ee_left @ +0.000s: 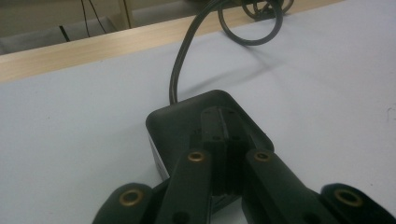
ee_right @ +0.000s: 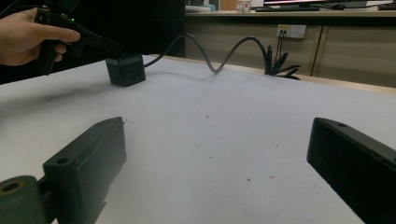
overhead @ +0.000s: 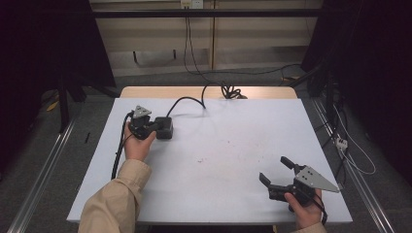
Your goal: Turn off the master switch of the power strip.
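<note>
While both hands rest on the table (overhead: 218, 160):
Power cubes: one (overhead: 164, 128), one cord (overhead: 187, 99).
Left gripper (ee_left: 225, 126): jaws pressed together above cube.
Right gripper (overhead: 276, 171): jaws spread, holding nothing.

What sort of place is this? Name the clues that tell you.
Probably a lab or workshop set up for recording. A bare white table stands amid loose cables on the floor, there is a wall socket, and dark curtains hang on both sides.
</note>
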### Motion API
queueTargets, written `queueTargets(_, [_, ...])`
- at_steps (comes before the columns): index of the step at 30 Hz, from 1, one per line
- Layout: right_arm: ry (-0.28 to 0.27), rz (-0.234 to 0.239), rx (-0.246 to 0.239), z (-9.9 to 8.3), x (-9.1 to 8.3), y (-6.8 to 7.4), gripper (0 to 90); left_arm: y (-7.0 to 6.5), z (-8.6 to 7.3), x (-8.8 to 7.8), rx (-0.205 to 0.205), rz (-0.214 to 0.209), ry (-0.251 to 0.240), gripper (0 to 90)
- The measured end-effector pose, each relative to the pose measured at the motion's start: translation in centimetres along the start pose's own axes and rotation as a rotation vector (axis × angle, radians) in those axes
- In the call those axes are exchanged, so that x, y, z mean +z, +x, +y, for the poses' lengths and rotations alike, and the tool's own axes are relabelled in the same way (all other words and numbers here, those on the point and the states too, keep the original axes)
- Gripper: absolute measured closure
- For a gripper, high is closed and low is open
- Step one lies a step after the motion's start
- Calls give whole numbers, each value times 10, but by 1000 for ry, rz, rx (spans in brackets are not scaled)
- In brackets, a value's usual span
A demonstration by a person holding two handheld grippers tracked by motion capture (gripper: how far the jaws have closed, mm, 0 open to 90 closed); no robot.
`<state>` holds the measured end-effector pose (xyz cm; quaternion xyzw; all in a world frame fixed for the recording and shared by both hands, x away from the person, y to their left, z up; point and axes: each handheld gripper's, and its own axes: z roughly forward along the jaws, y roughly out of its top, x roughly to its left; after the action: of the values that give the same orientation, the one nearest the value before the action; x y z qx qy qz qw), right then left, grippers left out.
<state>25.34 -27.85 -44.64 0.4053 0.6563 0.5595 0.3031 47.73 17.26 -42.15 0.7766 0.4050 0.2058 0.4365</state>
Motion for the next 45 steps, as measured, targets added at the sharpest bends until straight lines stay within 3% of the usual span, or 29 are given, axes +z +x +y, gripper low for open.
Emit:
queueTargets(6, [-2,3,-3,0,0,0,42,1,0,0,-24,-6,0,900])
queueTargets(17, [-4,3,-2,0,0,1,43,0,2,0,-3,4,7,900])
queueTargets(25, [-4,3,-1,1,0,1,43,0,2,0,-16,3,12,900])
queueTargets(29, [-5,4,-2,1,0,1,43,-2,2,1,8,18,17,900])
queueTargets(45, [-6,4,-3,1,0,1,43,-2,2,1,-2,14,18,900])
